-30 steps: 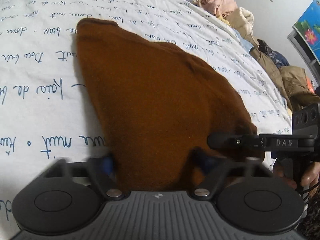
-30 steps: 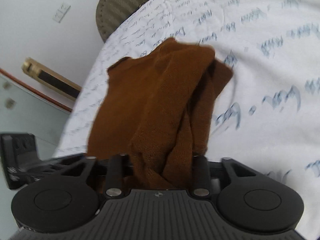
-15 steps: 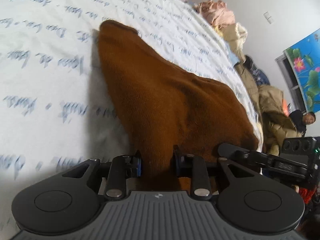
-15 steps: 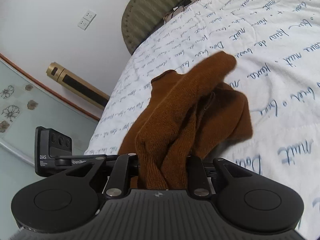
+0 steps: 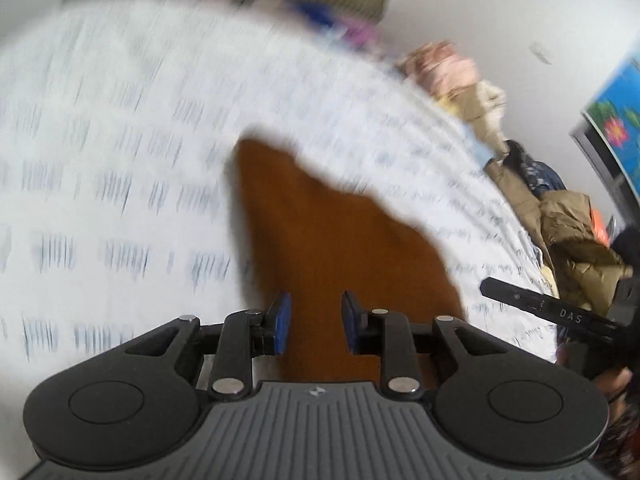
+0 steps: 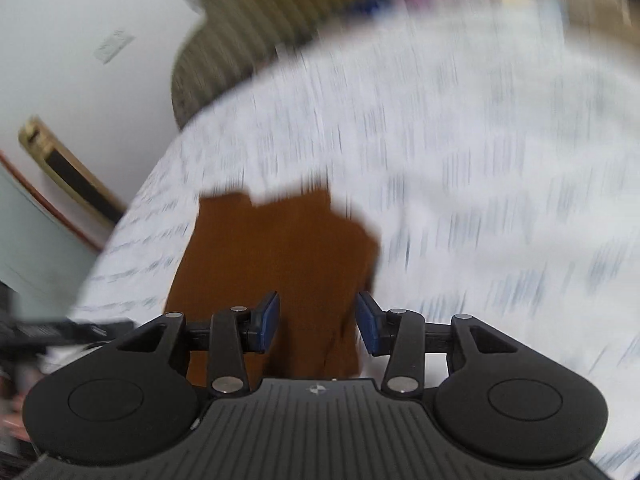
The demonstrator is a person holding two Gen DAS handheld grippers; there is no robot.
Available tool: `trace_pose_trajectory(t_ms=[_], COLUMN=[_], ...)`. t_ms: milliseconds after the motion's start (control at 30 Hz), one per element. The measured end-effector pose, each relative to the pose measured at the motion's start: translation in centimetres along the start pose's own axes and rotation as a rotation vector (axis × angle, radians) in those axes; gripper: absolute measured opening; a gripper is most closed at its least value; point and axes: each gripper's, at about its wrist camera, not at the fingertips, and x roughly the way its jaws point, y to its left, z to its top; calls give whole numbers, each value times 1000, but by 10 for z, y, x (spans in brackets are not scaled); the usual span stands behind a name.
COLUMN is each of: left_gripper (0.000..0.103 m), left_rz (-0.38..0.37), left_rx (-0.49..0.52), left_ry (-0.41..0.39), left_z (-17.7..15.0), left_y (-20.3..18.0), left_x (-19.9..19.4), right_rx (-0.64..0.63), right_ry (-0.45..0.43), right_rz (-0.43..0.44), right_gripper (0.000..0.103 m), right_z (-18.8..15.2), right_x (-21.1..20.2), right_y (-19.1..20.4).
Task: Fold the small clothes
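Note:
A small brown knitted garment [image 5: 332, 240] lies on the white bed sheet with blue script [image 5: 100, 200]; it also shows in the right wrist view [image 6: 276, 256]. My left gripper [image 5: 316, 326] is open, its blue pads apart above the garment's near edge. My right gripper [image 6: 318, 322] is open too, its pads wide apart over the garment's near end. Neither holds the cloth. Both views are blurred by motion. The right gripper's body [image 5: 560, 314] shows at the right of the left wrist view.
A pile of other clothes [image 5: 560, 208] lies along the bed's right edge. A striped headboard [image 6: 256, 40] stands at the bed's far end. A gold and black object [image 6: 68, 164] leans by the wall on the left. A bright poster [image 5: 616, 120] hangs at the right.
Both grippers have opened and let go of the brown garment, which now lies flat on the sheet. Both have pulled back and up, and the views are blurred.

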Motion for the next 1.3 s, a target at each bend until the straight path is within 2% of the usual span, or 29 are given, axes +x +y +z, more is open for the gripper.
trace_pose_trajectory(t_ms=[67,133,167,200,233,267,300,400,467,533,667,733,767,800,833,900,933,1067,1167,1233,1300], left_gripper=[30,30,30,30,30,29,29,30,30,31,32,32,32,32,33,33,33,33,33,34,43], left_rz=[28,59,89,102,108,109,116,89,53,60,94,138,158,172,186,192,177,110,125,131,158], left_rx=[69,125,125,133,140,156,176,106,105,120,201,245,263,276,282,287,283,218,192,185,172], left_ry=[-2,48,106,136,118,64,56,68,28,11,38,33,10,2,4,11,9,17,-14,-44,-24], left_z=[2,-3,-9,-15,-23,-29,-31,-18,-18,-26,-56,-72,-76,-78,-77,-72,-68,-30,6,30,48], left_y=[-20,-30,-31,-31,-27,-28,-29,-25,-23,-23,-26,-27,-30,-33,-37,-42,-42,-31,-26,-22,-16], left_x=[12,42,64,81,90,91,89,77,55,41,41,51,55,55,54,48,43,33,46,65,93], right_rx=[-92,-107,-142,-159,-142,-141,-179,-125,-95,-141,-242,-296,-270,-226,-209,-172,-186,-260,-296,-294,-283], right_ry=[-22,27,55,91,141,124,86,105,38,-27,78,167,201,141,141,168,154,20,-25,-7,25], right_rz=[36,61,47,3,-49,-56,-54,-29,25,58,51,-66,-97,-61,-53,-45,-46,-40,-61,-48,-28], right_gripper=[45,44,36,33,30,25,25,23,28,28,28,31,35,36,36,35,36,36,36,36,36], right_z=[8,13,11,7,0,-11,-15,-5,5,5,-32,-65,-78,-85,-82,-69,-62,-31,1,20,31], right_x=[2,26,42,62,84,91,92,82,53,20,-3,13,27,29,30,25,17,-6,18,50,80], right_y=[17,26,31,34,33,24,23,14,14,21,28,28,22,14,12,10,13,27,37,37,35])
